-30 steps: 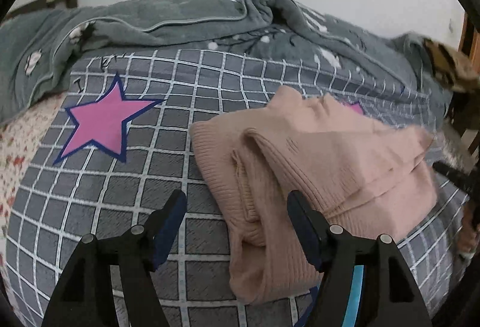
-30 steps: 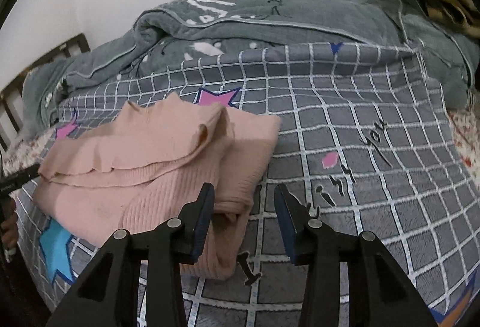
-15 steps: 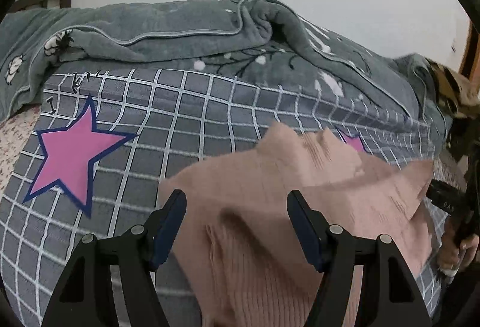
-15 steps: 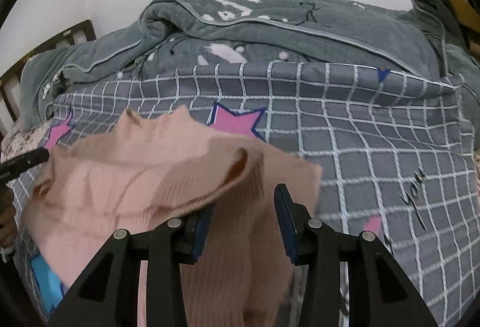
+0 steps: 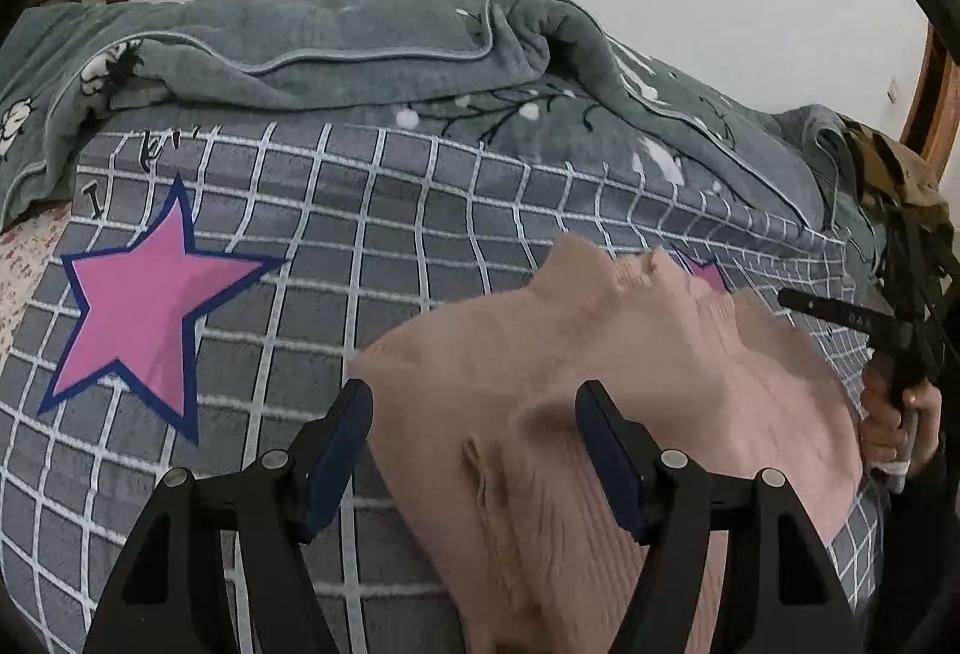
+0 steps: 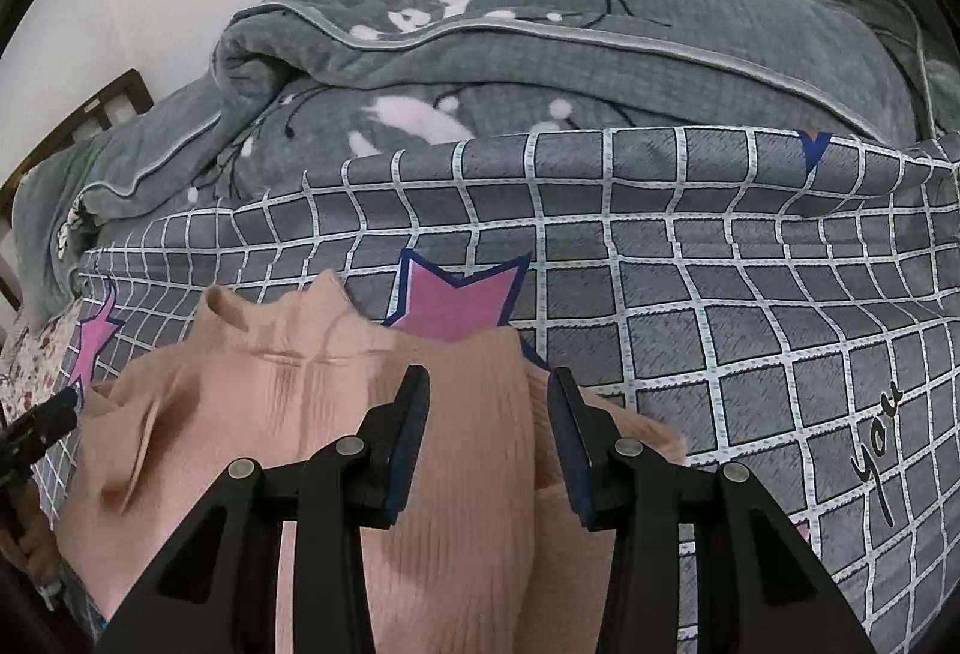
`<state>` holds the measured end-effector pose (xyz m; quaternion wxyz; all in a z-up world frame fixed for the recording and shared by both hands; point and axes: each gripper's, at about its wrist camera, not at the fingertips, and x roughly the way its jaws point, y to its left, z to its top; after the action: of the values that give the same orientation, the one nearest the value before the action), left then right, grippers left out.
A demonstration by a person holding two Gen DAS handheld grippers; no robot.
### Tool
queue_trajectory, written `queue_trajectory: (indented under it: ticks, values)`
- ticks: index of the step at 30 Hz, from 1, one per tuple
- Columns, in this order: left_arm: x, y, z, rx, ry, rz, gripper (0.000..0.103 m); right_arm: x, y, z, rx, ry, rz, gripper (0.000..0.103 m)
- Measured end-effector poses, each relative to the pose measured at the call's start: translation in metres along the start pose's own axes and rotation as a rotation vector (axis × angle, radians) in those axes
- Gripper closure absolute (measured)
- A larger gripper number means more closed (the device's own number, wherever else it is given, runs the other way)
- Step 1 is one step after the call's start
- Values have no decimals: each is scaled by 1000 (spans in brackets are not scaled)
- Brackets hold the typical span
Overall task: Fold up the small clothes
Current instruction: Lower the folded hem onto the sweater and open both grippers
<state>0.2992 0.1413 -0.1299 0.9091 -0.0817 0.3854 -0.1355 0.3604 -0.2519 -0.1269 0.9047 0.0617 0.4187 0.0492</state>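
Pink sweater [image 5: 630, 414]: one; grippers: two, left [image 5: 474, 450], right [image 6: 489, 432], both gaping.

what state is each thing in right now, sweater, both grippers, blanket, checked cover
pink sweater: bunched, partly folded, lying on the cover
left gripper: open, over the sweater's edge
right gripper: open, sweater fabric between its jaws
grey blanket: rumpled, heaped behind
checked cover: spread flat
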Motion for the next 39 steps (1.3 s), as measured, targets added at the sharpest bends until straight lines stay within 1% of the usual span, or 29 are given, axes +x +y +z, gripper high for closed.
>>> queue_trajectory:
  ticks: [3, 7, 10, 14, 18, 21, 24, 26, 27, 28, 29, 30, 31, 32, 36, 37, 39]
  values:
    - [1, -6, -4, 15, 15, -28, 35, -13, 2, -8, -18, -6, -10, 62]
    - [4, -19, -1, 29, 25, 0, 35, -38, -2, -25, -39, -8, -14, 62]
    - [0, -22, -2, 7, 30, -21, 35, -62, -8, -46, -40, -17, -2, 62]
    - [-12, -23, -17, -10, 40, -29, 36, -88, -17, -76, -43, -26, 7, 62]
    - [-25, -20, -38, -35, 58, -22, 36, -109, -25, -108, -35, -35, 50, 62]
    - [-37, -16, -57, -68, 64, -15, 43, -118, -25, -128, -17, -29, 108, 62]
    - [-46, -12, -77, -104, 78, -32, 47, -122, -19, -142, -13, -32, 154, 62]
    - [-48, -11, -85, -121, 87, -47, 55, -119, -13, -146, -21, -25, 157, 64]
    - [-49, -12, -88, -133, 87, -56, 57, -116, -11, -147, -21, -25, 148, 64]
    - [-49, -13, -90, -139, 83, -54, 58, -113, -10, -147, -15, -30, 144, 66]
    - [-50, -15, -90, -143, 72, -47, 60, -110, -9, -147, -8, -36, 145, 74]
    - [-51, -16, -90, -146, 60, -42, 61, -108, -8, -147, -4, -34, 143, 79]
    - [-52, -18, -90, -149, 50, -37, 63, -105, -8, -147, -2, -25, 141, 91]
    - [-54, -19, -89, -153, 38, -34, 64, -103, -8, -147, -3, -17, 146, 96]
    - [-66, -23, -86, -148, -14, -44, 65, -111, -5, -149, -20, -37, 169, 97]
    - [-68, -25, -85, -140, -18, -47, 65, -113, -4, -149, -21, -37, 179, 96]
    - [-64, -30, -82, -130, 3, -58, 65, -114, -3, -147, -16, -33, 197, 96]
